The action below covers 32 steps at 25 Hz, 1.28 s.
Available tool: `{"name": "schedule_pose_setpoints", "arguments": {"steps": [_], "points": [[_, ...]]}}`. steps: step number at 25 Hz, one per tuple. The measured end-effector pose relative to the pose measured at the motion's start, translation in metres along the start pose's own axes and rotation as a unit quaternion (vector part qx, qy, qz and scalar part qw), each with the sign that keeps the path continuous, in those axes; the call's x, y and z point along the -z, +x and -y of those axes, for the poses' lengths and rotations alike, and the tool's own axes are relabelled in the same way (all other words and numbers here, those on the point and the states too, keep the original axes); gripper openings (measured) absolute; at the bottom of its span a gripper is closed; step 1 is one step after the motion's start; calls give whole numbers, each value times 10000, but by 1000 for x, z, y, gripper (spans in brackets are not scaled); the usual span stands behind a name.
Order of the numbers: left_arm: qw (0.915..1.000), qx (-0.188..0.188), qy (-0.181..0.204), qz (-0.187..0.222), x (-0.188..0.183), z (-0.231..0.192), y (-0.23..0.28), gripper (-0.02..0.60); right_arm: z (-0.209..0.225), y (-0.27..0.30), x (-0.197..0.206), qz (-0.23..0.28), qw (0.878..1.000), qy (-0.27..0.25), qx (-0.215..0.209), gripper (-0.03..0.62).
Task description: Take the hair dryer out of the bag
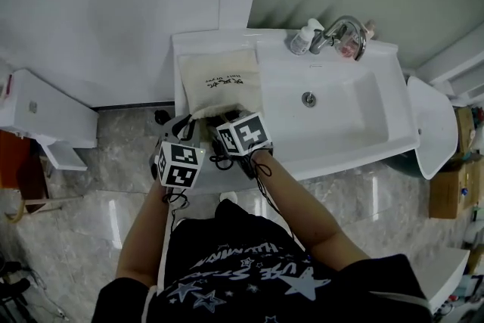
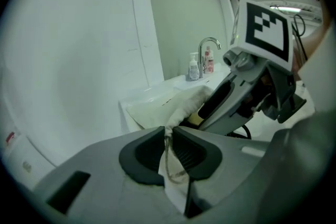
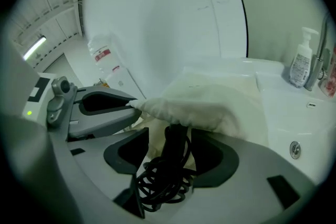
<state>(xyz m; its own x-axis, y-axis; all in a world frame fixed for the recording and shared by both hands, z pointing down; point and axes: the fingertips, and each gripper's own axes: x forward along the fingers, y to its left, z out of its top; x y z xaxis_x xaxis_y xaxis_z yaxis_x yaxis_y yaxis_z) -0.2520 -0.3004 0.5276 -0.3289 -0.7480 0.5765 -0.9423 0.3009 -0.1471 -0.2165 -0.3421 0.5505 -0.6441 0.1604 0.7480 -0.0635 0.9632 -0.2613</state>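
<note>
While the left gripper (image 2: 167,140) has its jaws pressed together on the gathered rim of the cream cloth bag (image 1: 219,83), pinching fabric and a loop of drawstring (image 2: 173,168), the right gripper (image 3: 175,150) stands at the bag's mouth with its jaws spread wide; between them, not yet gripped as far as I can see, is the black handle of the hair dryer (image 3: 176,136), its coiled cord (image 3: 160,186) spilling out on the near side; the rest of the dryer is inside the bag, which lies on the ledge (image 1: 178,57) left of the sink (image 1: 378,125), mouth toward the person. To my eye the step in hand is the grasp on the handle; the right jaws should close squarely on the rigid handle, above the cord and clear of the cloth, or the bag will come along; the left pinch should hold the rim back so the mouth gapes; then a slow pull toward the near side, so the cord's loops do not snag on the drawstring.
</note>
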Motion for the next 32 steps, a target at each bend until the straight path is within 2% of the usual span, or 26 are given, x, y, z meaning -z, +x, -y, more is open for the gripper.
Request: {"name": "schedule_pose_setpoints", "arguments": {"steps": [5, 9, 15, 18, 21, 28, 32], "points": [[9999, -78, 34, 85, -2, -3, 0, 60, -2, 22, -2, -457, 9989, -140, -12, 266], [9998, 92, -25, 146, 2, -3, 0, 60, 6, 32, 2, -749, 9966, -301, 159, 233], [9995, 213, -147, 189, 4, -6, 5, 60, 17, 67, 28, -1588, 9843, -707, 319, 269], [9992, 196, -286, 204, 5, -9, 7, 60, 11, 57, 18, -1635, 9804, -1007, 439, 272], [9989, 170, -396, 203, 7, -12, 7, 60, 9, 56, 17, -1588, 9793, -1188, 400, 229], [9991, 194, -297, 248, 2, -13, 10, 60, 11, 45, 15, -1421, 9841, -1038, 259, 206], [9994, 102, -169, 283, -2, -13, 10, 60, 18, 53, 33, -1368, 9851, -1038, 78, 199]]}}
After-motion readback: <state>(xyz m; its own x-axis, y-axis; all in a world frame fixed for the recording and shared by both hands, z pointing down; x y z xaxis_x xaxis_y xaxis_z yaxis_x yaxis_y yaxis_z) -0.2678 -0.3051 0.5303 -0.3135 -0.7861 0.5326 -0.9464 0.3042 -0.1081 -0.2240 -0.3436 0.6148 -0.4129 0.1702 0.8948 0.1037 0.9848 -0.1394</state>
